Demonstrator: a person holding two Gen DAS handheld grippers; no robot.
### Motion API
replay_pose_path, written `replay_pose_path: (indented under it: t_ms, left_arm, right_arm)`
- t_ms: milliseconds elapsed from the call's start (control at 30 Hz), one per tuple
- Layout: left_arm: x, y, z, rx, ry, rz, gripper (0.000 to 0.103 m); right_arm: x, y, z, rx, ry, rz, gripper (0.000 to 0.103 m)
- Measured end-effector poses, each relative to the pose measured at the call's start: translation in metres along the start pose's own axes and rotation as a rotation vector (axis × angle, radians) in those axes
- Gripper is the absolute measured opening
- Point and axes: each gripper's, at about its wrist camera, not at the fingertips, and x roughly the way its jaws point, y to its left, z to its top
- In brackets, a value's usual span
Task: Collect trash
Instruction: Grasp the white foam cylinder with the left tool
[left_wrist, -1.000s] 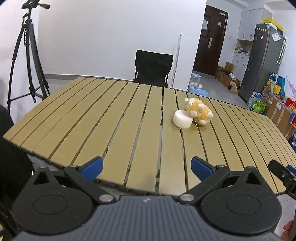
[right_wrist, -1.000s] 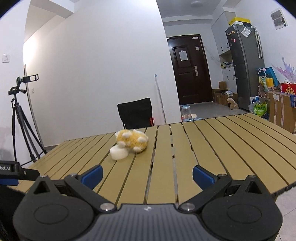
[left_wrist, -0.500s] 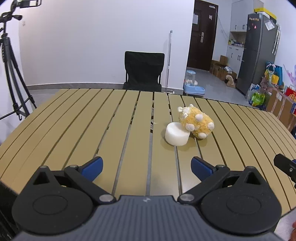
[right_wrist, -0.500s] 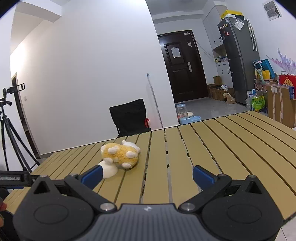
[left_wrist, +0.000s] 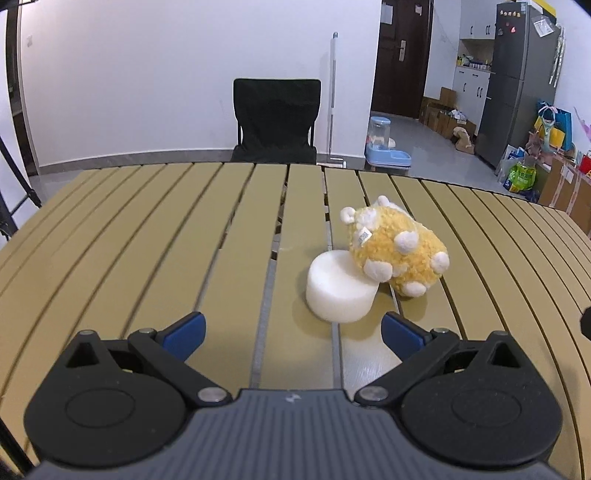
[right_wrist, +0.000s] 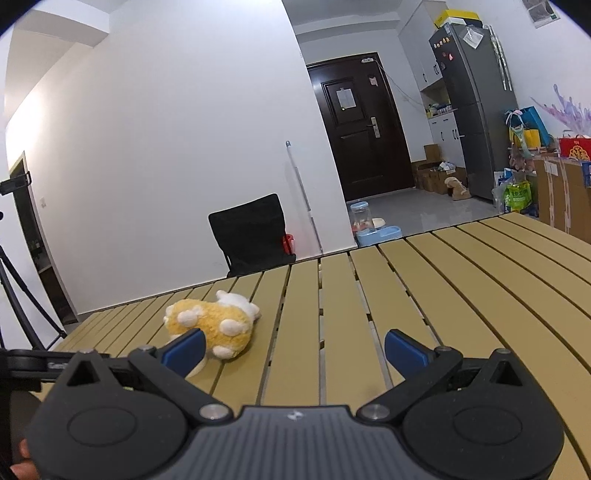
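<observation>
Compared with a second ago, the left tool has been brought well forward over the slatted surface, so the white foam puck and the yellow plush toy now loom much larger, just ahead of the blue fingertips. Back then only the near edge of the surface was seen, with both things small and well apart from the tool. The right tool has been swung in too: the plush is now found right behind its left fingertip, and the puck is almost fully hidden, only a pale sliver being visible under that tip.

Both tools are held spread wide, nothing pinched in either. That makes sense, since the puck is broad and a full gap is needed to get around it.

The puck is sat flat on the surface with the plush leaned against its far right rim, touching it. It's probably the trash here; the toy looks like a distractor, though that's only a guess. No bin is seen in either view, so where the thing gets dropped can't be told.

The left tool is lined up slightly left of the puck, so a small shift right is likely needed before closing. The plush could get dragged or tipped when the puck is lifted.
</observation>
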Motion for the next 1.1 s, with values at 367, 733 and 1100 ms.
replay_pose_path:
  t_ms: [367,733,1100]
  left_arm:
    - [0.047,-0.025,0.01,0.025,0.032,-0.01,0.103]
    - [0.06,-0.035,0.007,0.058,-0.001,-0.029,0.058]
    - [0.039,-0.028,-0.005,0.115,-0.051,-0.045,0.054]
  right_arm:
    - [0.029,-0.029,0.005,0.038,0.007,-0.035,0.103]
    - [0.034,-0.046,0.003,0.09,0.003,-0.063,0.103]
    - [0.038,-0.044,0.004,0.091,0.014,-0.052,0.103]
